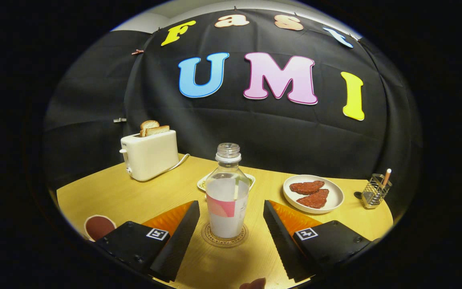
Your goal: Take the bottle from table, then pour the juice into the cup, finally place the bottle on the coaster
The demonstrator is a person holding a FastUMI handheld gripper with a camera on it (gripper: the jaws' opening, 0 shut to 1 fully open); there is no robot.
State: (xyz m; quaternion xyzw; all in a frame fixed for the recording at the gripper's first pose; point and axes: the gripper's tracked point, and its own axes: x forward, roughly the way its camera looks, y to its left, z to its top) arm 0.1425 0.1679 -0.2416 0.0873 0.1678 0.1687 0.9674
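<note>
A clear plastic bottle (227,192) with pale juice and a pink-and-white label stands upright on a round cork coaster (225,237) on the wooden table (134,196). My gripper (229,212) is open, its two fingers spread wide to either side of the bottle's lower half with a clear gap on each side, touching nothing. A cup (99,226) with a dark red inside sits at the near left, beside the left finger.
A cream toaster (149,154) holding two bread slices stands at the back left with its cord trailing. A small dish (205,182) lies behind the bottle. A white plate (313,193) of reddish patties and a wire holder (375,190) sit to the right.
</note>
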